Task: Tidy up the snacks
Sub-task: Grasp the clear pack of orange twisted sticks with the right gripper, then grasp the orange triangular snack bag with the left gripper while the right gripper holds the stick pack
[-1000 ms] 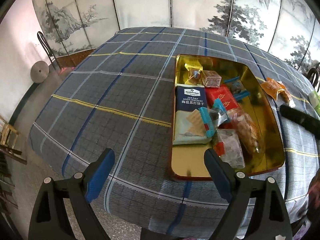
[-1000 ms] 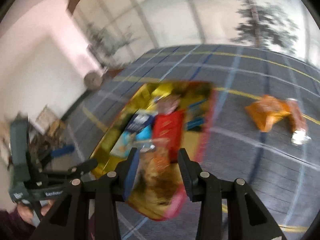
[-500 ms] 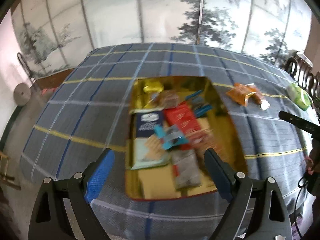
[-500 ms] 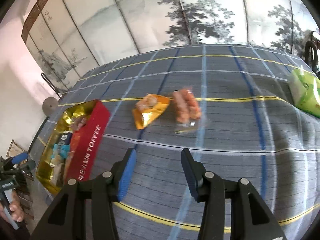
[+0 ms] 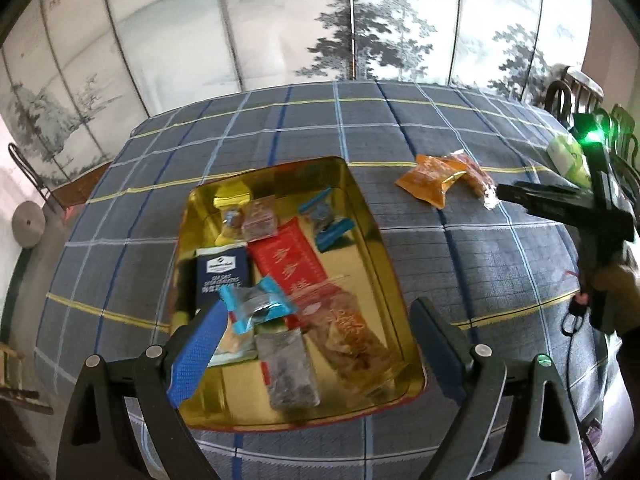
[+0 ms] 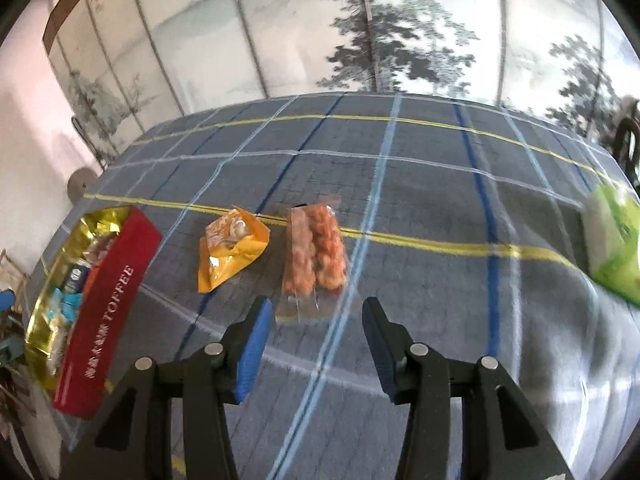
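Ahead of the gripper, a large table under a grey plaid cloth with yellow and blue lines (image 5: pixel 304 128). Beyond it, a tall folding screen of pale panels painted with ink pines and hills (image 6: pixel 360 32). Far left, a pink wall (image 6: pixel 28 128); far right, dark curved-back chairs (image 5: pixel 560 96).

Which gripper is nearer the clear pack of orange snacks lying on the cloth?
Right. The right gripper hovers open just short of the clear pack, lined up with it. The left gripper is open over the gold tin, well away.
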The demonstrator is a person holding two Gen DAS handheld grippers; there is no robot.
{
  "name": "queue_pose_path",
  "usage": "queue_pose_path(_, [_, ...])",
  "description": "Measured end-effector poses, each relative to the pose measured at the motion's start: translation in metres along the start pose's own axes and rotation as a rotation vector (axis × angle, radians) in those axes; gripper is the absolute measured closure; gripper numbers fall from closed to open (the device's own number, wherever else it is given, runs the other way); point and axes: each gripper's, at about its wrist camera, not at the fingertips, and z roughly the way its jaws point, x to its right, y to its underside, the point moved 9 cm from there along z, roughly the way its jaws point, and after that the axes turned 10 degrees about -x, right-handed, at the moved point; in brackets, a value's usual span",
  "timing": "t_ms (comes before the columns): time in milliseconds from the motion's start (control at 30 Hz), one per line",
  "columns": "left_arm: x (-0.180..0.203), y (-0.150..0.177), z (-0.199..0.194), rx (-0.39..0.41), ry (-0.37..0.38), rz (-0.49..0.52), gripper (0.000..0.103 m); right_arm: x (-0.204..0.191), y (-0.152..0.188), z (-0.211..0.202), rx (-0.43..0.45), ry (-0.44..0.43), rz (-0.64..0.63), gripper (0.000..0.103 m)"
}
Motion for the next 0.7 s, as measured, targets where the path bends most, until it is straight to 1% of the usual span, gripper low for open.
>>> queue_pose_path(200, [0.014, -0.016, 0.009, -0.01, -0.011, 0.042, 0.013, -0.008, -0.024, 0.034, -0.038, 0.043, -0.095, 0.055])
queue_pose_path(267, [0.02, -0.023, 0.013, -0.014, -0.006, 0.057, 0.013, -0.008, -0.031, 0.045, -0.055, 0.046, -0.118, 0.055])
queue_pose_path(333, [0.029, -0.034, 0.017, -0.02, 0.002, 0.077, 0.013, -0.007, -0.037, 0.049, -0.057, 0.072, -0.146, 0.055])
queue_pose_path(367, [0.033, -0.039, 0.018, -0.021, 0.01, 0.087, 0.013, -0.007, -0.037, 0.049, -0.067, 0.078, -0.154, 0.064])
queue_pose_path(400, [0.038, -0.045, 0.019, -0.02, 0.021, 0.099, 0.013, -0.006, -0.036, 0.046, -0.068, 0.082, -0.164, 0.065])
queue_pose_path(433, [0.042, -0.051, 0.019, -0.018, 0.033, 0.111, 0.013, -0.004, -0.033, 0.043, -0.077, 0.067, -0.163, 0.065])
queue_pose_path(467, [0.049, -0.058, 0.018, -0.013, 0.048, 0.129, 0.013, 0.002, -0.027, 0.036, -0.072, 0.077, -0.161, 0.065])
queue_pose_path(500, [0.056, -0.065, 0.017, -0.005, 0.069, 0.15, 0.013, 0.01, -0.02, 0.027, -0.055, 0.091, -0.157, 0.065])
queue_pose_path(567, [0.073, -0.079, 0.018, 0.003, 0.111, 0.201, 0.013, 0.034, -0.002, 0.004, -0.028, 0.093, -0.113, 0.065])
queue_pose_path(600, [0.08, -0.085, 0.02, 0.002, 0.124, 0.224, 0.013, 0.05, 0.009, -0.007, -0.016, 0.115, -0.086, 0.065])
queue_pose_path(633, [0.088, -0.092, 0.023, 0.004, 0.139, 0.253, 0.013, 0.073, 0.024, -0.021, -0.003, 0.156, -0.054, 0.065])
queue_pose_path(700, [0.103, -0.105, 0.032, 0.005, 0.149, 0.302, 0.013, 0.108, 0.046, -0.041, 0.013, 0.209, -0.001, 0.065])
